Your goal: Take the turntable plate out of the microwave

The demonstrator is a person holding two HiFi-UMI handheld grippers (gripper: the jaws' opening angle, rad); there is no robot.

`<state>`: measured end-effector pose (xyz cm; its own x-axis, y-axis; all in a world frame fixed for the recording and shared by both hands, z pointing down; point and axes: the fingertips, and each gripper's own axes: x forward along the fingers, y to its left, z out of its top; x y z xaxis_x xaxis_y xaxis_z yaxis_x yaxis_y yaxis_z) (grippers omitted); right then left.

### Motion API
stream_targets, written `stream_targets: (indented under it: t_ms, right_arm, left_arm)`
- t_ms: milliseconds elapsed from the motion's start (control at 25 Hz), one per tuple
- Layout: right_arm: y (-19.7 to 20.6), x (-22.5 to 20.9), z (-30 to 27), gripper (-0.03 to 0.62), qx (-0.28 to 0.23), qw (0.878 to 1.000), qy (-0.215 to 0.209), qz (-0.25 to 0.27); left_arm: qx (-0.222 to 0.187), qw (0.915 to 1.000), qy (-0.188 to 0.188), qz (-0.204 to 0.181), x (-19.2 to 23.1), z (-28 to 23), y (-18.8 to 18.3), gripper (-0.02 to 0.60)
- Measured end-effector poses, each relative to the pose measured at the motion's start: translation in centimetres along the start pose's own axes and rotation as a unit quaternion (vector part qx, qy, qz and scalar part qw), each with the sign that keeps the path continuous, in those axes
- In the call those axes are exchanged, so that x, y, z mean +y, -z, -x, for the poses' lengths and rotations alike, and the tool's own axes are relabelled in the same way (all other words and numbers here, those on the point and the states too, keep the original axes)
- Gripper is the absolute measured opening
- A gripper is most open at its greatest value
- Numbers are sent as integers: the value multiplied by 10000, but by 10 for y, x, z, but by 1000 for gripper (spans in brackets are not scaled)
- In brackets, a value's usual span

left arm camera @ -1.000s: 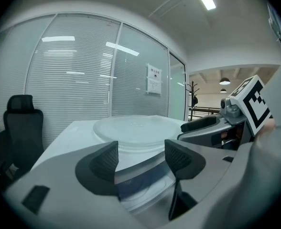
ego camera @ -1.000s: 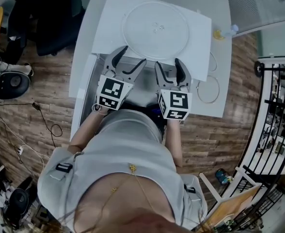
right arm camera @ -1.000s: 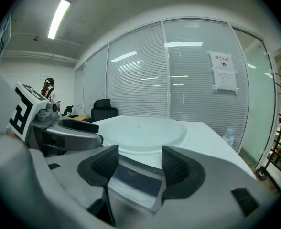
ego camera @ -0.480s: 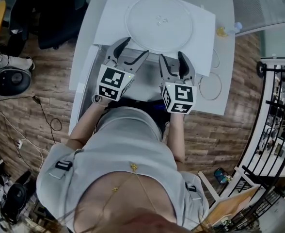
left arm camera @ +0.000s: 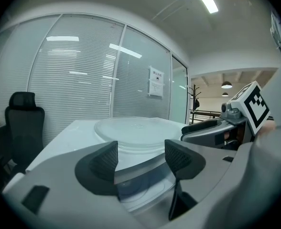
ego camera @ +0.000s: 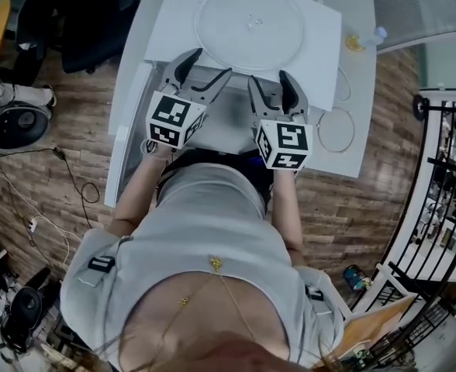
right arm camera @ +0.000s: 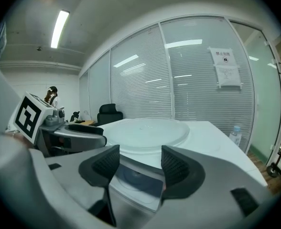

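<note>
The clear glass turntable plate (ego camera: 249, 25) lies flat on top of the white microwave (ego camera: 321, 60), also shown in the left gripper view (left arm camera: 135, 130) and the right gripper view (right arm camera: 147, 130). My left gripper (ego camera: 207, 66) stands open at the microwave's front edge, just short of the plate, with nothing between its pads (left arm camera: 106, 157). Beside it my right gripper (ego camera: 269, 81) is open too; its jaws have just been closing slightly and hold nothing (right arm camera: 137, 163). Each gripper shows in the other's view: the right one (left arm camera: 212, 128), the left one (right arm camera: 83, 128).
A thin ring (ego camera: 335, 129) lies on the white table to the right of the microwave, and a small bottle (ego camera: 365, 50) stands at the far right. A white panel (ego camera: 127, 142) hangs at the microwave's left. A black office chair (ego camera: 88, 22) sits beyond the table's left side.
The head camera has shifted a little. Both grippers and the plate keep their places.
</note>
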<state>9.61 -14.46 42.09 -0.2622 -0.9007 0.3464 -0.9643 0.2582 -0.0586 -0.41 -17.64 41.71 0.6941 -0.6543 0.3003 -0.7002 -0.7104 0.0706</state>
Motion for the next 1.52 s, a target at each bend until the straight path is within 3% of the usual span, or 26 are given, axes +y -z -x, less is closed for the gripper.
stream_targets:
  t_ms: [400, 680, 840, 1080, 1520]
  right_arm:
    - [-10, 12, 17, 248, -221, 9993, -314, 46]
    - [-5, 32, 35, 124, -458, 9973, -554, -126]
    - [-1, 41, 40, 55, -483, 9972, -560, -130]
    - [-9, 57, 46, 31, -560, 9959, -706, 47]
    - [-60, 66, 63, 21, -1107, 9904, -761, 335]
  left_arm:
    - [-152, 9986, 414, 276, -10, 14, -6, 311]
    - [-195, 9943, 984, 373, -49, 29, -1, 107]
    - [-189, 9927, 1125, 401, -58, 38, 2, 52]
    - [-354, 9915, 1226, 254, -67, 50, -11, 32]
    - [-879, 9897, 1125, -73, -70, 67, -60, 29]
